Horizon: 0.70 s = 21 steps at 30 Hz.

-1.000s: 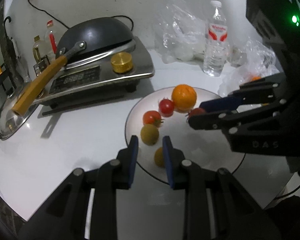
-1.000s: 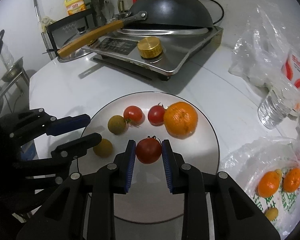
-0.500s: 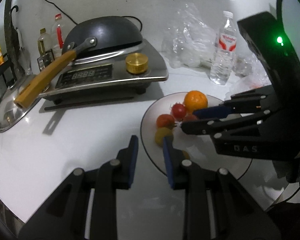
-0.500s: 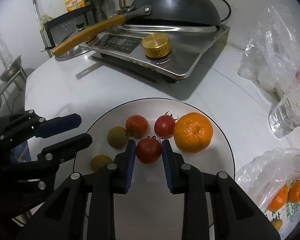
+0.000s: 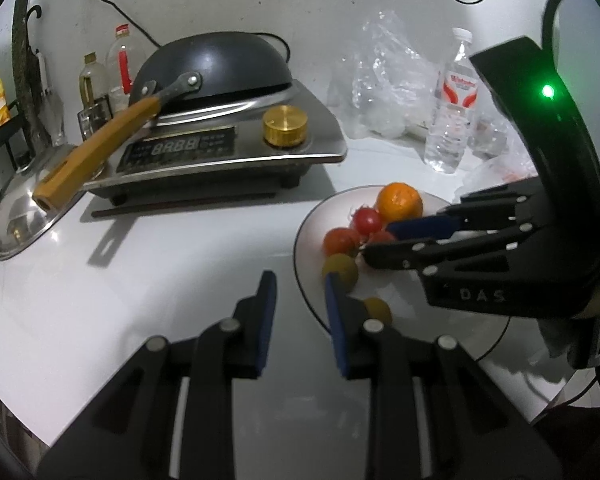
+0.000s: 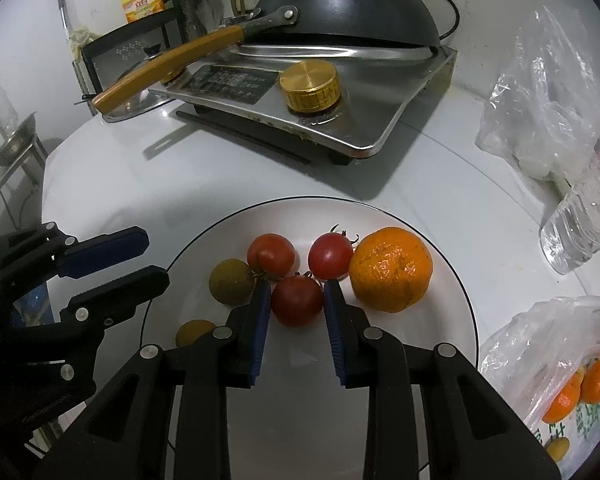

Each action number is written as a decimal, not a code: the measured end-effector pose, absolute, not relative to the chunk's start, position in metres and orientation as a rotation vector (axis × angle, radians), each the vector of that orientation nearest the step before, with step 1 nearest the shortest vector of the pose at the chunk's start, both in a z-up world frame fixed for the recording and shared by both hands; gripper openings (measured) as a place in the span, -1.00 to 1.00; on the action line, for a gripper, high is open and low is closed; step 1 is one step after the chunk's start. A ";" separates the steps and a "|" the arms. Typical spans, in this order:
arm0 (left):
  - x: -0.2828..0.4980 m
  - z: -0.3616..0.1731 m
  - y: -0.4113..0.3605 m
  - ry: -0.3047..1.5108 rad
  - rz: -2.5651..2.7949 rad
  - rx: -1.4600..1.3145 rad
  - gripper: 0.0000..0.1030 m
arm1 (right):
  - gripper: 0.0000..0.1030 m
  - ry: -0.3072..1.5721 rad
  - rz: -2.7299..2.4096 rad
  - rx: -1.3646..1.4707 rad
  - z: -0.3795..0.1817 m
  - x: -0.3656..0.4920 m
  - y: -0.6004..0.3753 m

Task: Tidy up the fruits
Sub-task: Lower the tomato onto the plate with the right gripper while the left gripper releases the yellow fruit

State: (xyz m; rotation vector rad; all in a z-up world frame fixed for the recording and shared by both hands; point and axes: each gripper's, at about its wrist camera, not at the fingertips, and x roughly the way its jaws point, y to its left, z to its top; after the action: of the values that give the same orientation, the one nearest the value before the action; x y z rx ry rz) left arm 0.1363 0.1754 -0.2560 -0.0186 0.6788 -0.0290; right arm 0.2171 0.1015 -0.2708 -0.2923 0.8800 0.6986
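Over the last second I have carried the dark red tomato (image 6: pixel 297 301) forward across the round white plate with the thin dark rim (image 6: pixel 440 240), and my right gripper (image 6: pixel 296 294) still pinches it between the blue pads. It now sits low in the centre of the right wrist view, touching or nearly touching the two brighter red tomatoes (image 6: pixel 271 253) behind it and just beside the dimpled orange mandarin (image 6: pixel 391 269). I judge the tomatoes are now grouped, so letting go looks like the next step.

My left gripper (image 5: pixel 298 278) has drawn back off the plate. Its jaws are spread and empty, over bare white table at lower centre of the left wrist view, with one pad overlapping the plate rim near the olive-green round fruit (image 5: pixel 340 267).

Room is tight ahead: fruit on three sides of the pads. Behind me the plate's near half is free for backing out. The clear plastic bag of oranges (image 6: pixel 556 368) lies at lower right, just beside the rim.
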 end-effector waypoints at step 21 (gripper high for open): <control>0.119 -0.235 0.157 0.642 -0.029 0.014 -0.49 | -0.26 0.828 0.688 -0.287 -0.246 0.192 0.082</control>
State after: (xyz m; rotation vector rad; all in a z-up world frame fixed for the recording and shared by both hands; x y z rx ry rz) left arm 0.1186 0.1567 -0.2349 0.0136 0.6422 -0.0293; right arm 0.1916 0.0817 -0.2464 -0.2873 0.8282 0.6880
